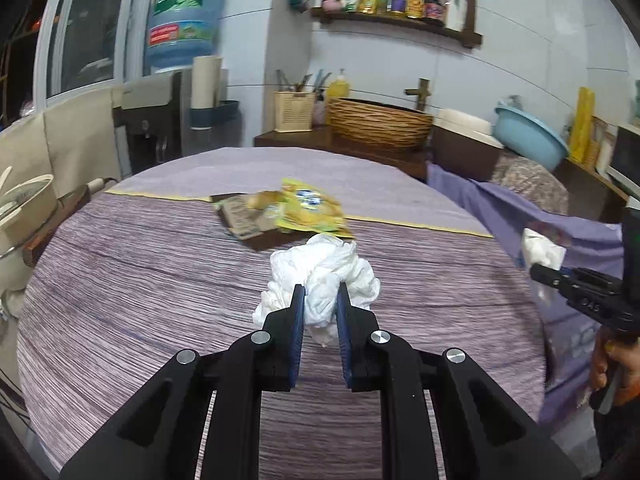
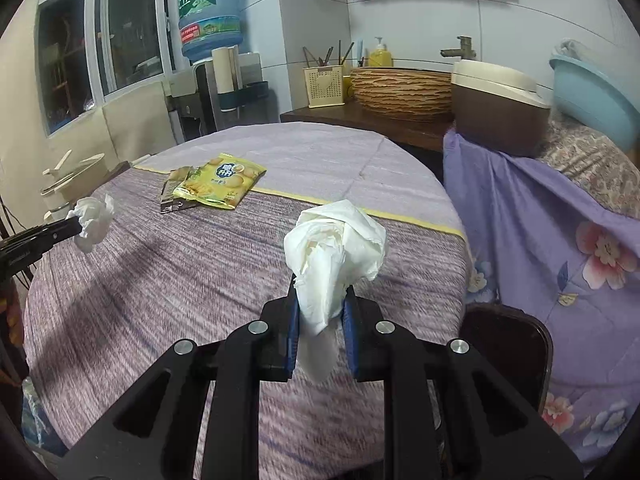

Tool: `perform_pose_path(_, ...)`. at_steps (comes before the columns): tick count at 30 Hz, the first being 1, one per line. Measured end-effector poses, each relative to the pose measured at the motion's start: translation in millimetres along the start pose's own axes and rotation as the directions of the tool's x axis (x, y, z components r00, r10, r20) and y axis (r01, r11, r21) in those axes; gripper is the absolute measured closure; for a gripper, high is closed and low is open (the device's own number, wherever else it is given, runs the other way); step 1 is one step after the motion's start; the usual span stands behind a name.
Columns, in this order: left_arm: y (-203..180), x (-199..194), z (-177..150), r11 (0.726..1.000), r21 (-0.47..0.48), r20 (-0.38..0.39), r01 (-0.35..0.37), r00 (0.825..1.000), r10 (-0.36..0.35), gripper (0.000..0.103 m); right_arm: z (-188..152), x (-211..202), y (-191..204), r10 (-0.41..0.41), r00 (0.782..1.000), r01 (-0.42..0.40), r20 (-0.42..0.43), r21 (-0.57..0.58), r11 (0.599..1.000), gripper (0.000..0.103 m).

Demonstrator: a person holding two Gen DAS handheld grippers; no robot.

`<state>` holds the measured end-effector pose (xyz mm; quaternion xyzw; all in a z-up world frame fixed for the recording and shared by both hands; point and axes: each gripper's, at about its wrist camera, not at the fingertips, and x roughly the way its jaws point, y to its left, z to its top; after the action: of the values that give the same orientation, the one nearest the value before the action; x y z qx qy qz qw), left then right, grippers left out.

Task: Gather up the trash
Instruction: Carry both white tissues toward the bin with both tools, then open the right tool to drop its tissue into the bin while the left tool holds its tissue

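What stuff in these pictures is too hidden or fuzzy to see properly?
- Brown wrapper: right wrist view, mostly covered by the yellow snack bag; its print is too small.
- Yellow snack bag in the left wrist view: blurred, print unreadable.
- Trash bin: none in either view.
- Left tool and right tool: each tissue wad hides the pads' inner faces.

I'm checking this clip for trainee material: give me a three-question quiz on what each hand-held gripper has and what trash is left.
1. True or false: the left hand-held gripper is empty.
2. What does the right hand-held gripper hold?
A. yellow snack bag
B. crumpled tissue
C. nothing
3. Fill in: on the table, the yellow snack bag partly overlaps a ____ wrapper.

Key: 1 false, it grips a tissue wad; 2 B, crumpled tissue; 3 brown.
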<state>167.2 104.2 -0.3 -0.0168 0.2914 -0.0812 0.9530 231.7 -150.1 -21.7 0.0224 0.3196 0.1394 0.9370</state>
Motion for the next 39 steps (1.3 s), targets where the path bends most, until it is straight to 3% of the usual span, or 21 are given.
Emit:
perform_pose_path(9, -73, -1, -15, 0.989, 0.043, -0.005, 0.141, 0.990, -0.141, 0.087, -47, -37, -50, -0.073, 0.997, 0.074, -0.012, 0.118, 0.990, 0.084)
perform_pose_path(14, -115, 6, -19, 0.973, 0.076, -0.016, 0.220, 0.976, -0.219, 0.087, -71, -57, -84, -0.149, 0.989, 0.150, -0.018, 0.165, 0.975, 0.084)
perform_pose_path(19, -157, 16, -21, 0.944, 0.106, -0.043, 0.312, 0.950, -0.309, 0.087, -94, -66, -121, -0.216, 0.975, 0.222, -0.048, 0.214, 0.951, 0.084)
perform_pose_path(27, -221, 32, -29, 0.891, 0.177, -0.109, 0.417, 0.909, -0.403, 0.087, -135, -33, -167, -0.243, 0.955, 0.282, -0.173, 0.266, 0.922, 0.083)
perform_pose_path(30, -236, 37, -35, 0.878, 0.203, -0.131, 0.434, 0.900, -0.415, 0.087, -148, -11, -182, -0.222, 0.950, 0.280, -0.218, 0.285, 0.917, 0.083)
perform_pose_path(35, -252, 47, -42, 0.868, 0.220, -0.164, 0.444, 0.894, -0.416, 0.087, -163, 15, -200, -0.212, 0.944, 0.288, -0.253, 0.320, 0.903, 0.060)
perform_pose_path(39, -262, 56, -49, 0.861, 0.236, -0.197, 0.451, 0.890, -0.412, 0.087, -166, 15, -204, -0.215, 0.944, 0.292, -0.250, 0.331, 0.897, 0.052)
